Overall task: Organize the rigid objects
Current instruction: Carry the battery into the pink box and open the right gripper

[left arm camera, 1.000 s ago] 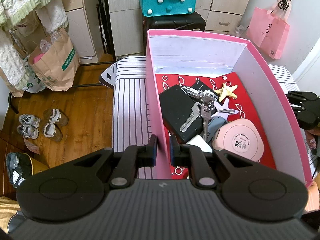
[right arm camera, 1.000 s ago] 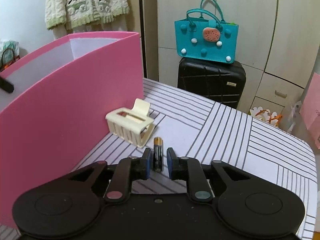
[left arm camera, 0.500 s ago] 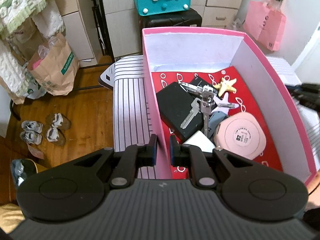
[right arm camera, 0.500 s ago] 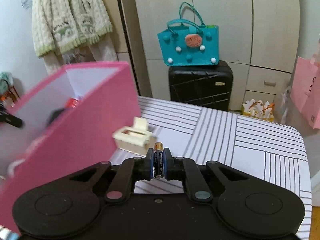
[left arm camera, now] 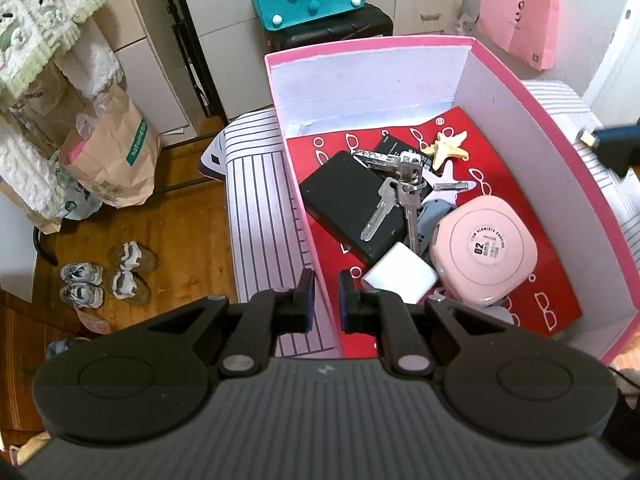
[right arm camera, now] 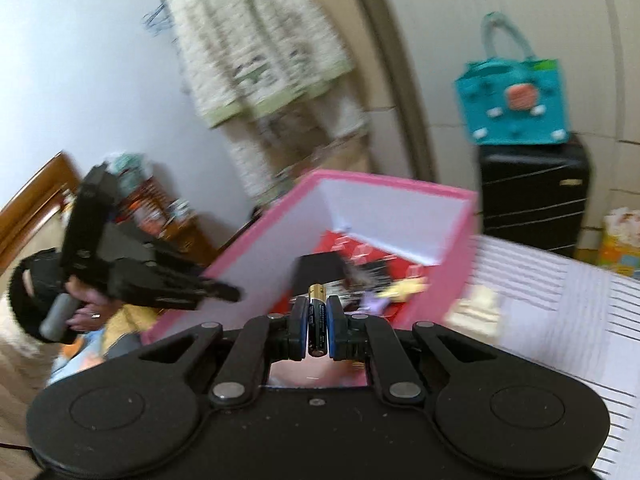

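Battery (right arm camera: 317, 320) has been lifted off the striped surface (right arm camera: 560, 312) and is now held over the pink box (right arm camera: 384, 188) by the right hand-held gripper (right arm camera: 317, 330) (release looks next); the left hand-held gripper (left arm camera: 325, 300) pinches the box wall.

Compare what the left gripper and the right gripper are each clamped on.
The left gripper pinches the pink box by its near wall; the right gripper holds a small battery. The box rests on the striped table; the battery is carried in the air. Both grippers are shut.
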